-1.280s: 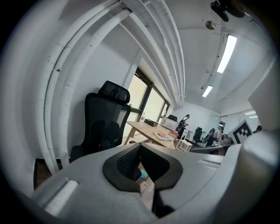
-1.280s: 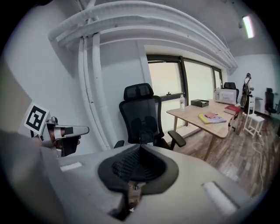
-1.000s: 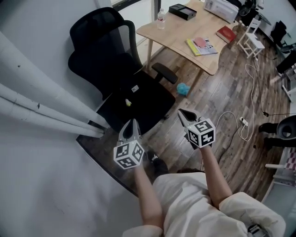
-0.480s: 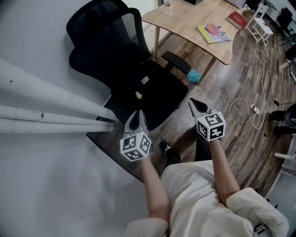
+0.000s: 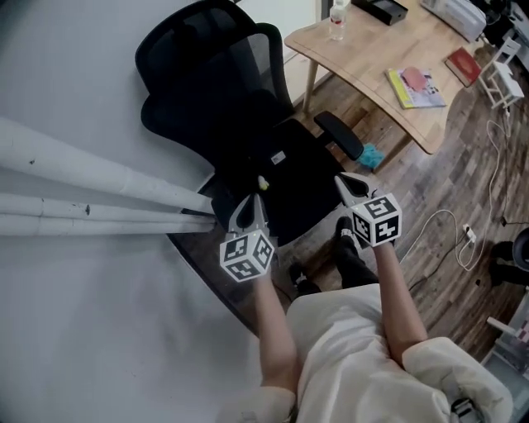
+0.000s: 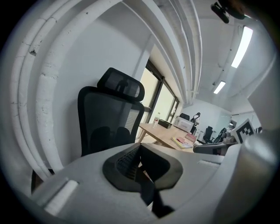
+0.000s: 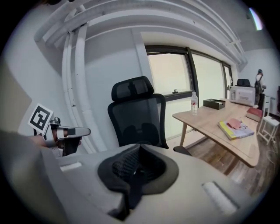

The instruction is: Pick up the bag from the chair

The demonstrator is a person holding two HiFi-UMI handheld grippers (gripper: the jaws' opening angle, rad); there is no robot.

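A black bag [image 5: 277, 169] with a small white tag and a yellow spot lies on the seat of a black mesh office chair [image 5: 216, 68]; black on black, its outline is hard to make out. My left gripper [image 5: 248, 203] is shut and empty, its tip at the seat's near left edge. At the seat's near right corner, just below the armrest [image 5: 341, 135], my right gripper [image 5: 344, 181] is also shut and empty. Both gripper views look over closed jaws at the chair back [image 6: 109, 116] [image 7: 136, 111], and the seat is hidden behind the jaws.
White pipes [image 5: 83, 194] run along the wall at the left of the chair. A wooden table [image 5: 376, 58] with a bottle [image 5: 335, 15] and a book [image 5: 416, 86] stands to the right. A teal object [image 5: 370, 155] and a white cable [image 5: 453, 235] lie on the wood floor.
Both grippers have moved forward to the front edge of the chair seat, still shut. The chair now sits closer and more central in the head view.
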